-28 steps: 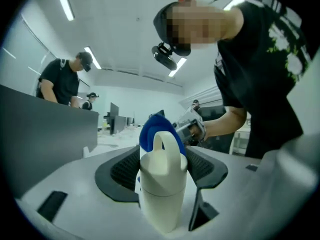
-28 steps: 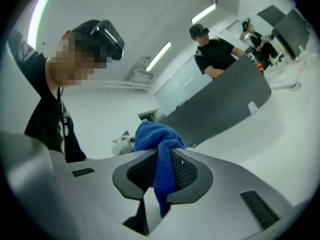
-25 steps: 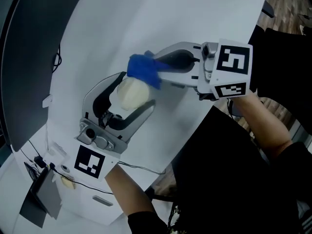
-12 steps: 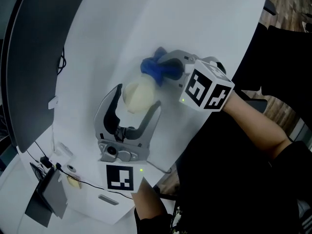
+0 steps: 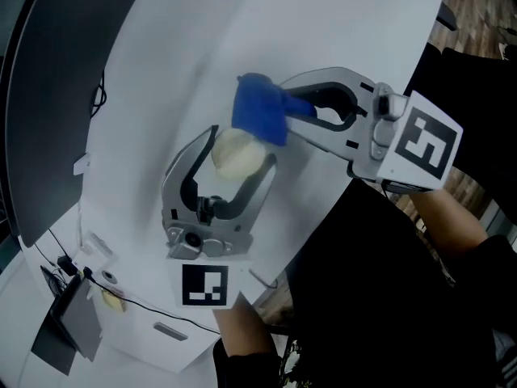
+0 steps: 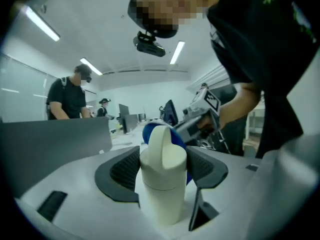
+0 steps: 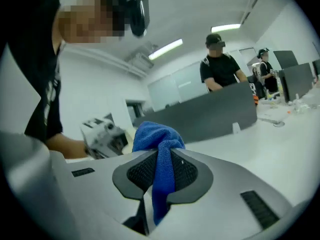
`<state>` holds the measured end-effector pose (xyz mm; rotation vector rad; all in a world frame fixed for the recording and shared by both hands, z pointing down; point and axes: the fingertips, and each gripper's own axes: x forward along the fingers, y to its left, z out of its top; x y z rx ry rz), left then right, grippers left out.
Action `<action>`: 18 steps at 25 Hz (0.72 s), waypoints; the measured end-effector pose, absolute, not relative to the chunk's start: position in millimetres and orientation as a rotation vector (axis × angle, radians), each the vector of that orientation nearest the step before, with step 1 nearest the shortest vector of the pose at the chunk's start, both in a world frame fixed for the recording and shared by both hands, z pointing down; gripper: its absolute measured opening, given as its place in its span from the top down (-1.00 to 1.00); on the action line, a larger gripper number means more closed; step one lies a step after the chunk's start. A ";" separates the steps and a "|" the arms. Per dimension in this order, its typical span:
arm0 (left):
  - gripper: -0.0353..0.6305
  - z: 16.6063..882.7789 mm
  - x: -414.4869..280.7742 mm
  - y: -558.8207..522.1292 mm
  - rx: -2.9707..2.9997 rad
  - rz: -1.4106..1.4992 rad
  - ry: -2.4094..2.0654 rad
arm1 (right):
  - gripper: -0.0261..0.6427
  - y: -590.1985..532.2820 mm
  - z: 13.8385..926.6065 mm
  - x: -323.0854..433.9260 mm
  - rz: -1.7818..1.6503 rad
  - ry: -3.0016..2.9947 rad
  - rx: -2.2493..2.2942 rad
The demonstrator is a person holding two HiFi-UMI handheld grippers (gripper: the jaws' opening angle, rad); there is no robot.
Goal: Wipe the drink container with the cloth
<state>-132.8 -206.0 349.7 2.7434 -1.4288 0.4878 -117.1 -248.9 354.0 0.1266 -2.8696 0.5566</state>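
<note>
Left gripper: claw spread wide, pads clamped on the cream drink container, over the white table. It now sits nearer centre than a second ago.

Blue cloth now covers the container's far edge, having swept round from its left side.

Right gripper, pinching the cloth, is swung back out rightward.

Judged: wiping mid-stroke, upper part being covered.

Cloth-to-container contact is hidden. Container's base unseen, so resting or lifted is unclear.
</note>
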 end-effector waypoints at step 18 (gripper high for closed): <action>0.05 357.5 -140.1 -210.4 2.738 0.354 -1.161 | 0.79 -218.1 486.1 -124.6 0.093 -2.392 -0.027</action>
